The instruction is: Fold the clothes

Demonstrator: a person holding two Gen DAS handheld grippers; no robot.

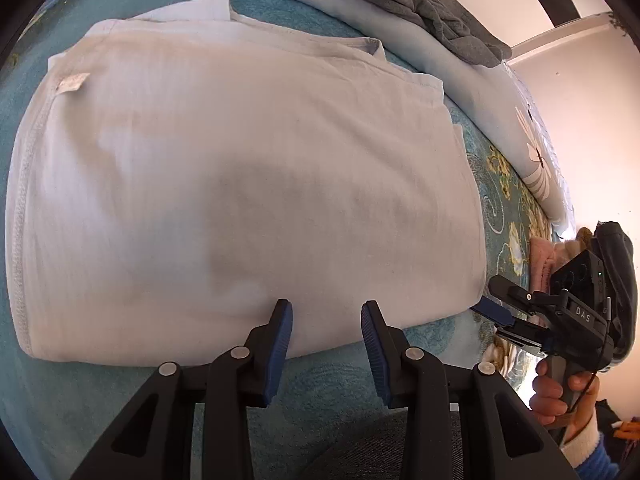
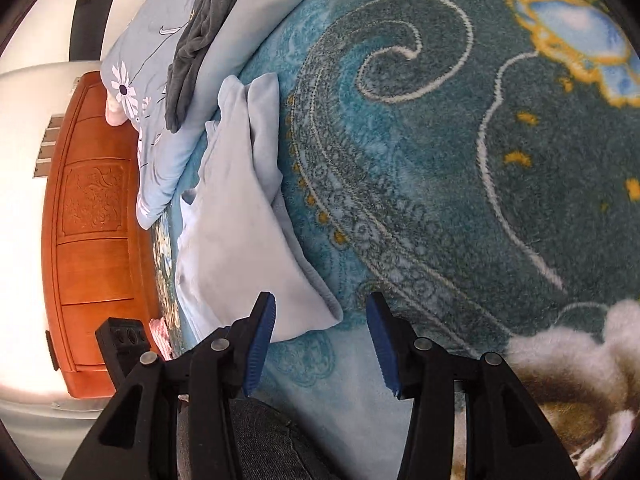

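Observation:
A pale white-blue garment (image 1: pixel 240 184) lies folded flat on the teal patterned blanket (image 1: pixel 340 384), with a care label near its far left corner. My left gripper (image 1: pixel 326 316) is open and empty, its fingertips just at the garment's near edge. My right gripper (image 1: pixel 496 316) shows at the right, close to the garment's right corner. In the right wrist view my right gripper (image 2: pixel 320 312) is open and empty, with the garment's corner (image 2: pixel 240 240) just left of its left finger.
A light blue duvet (image 1: pixel 400 40) with a grey garment (image 1: pixel 420 4) on it lies along the far side. A wooden headboard (image 2: pixel 96 216) stands at the left of the right wrist view. A pink cloth (image 1: pixel 540 260) and a fluffy white item (image 2: pixel 568 360) lie near the blanket's edge.

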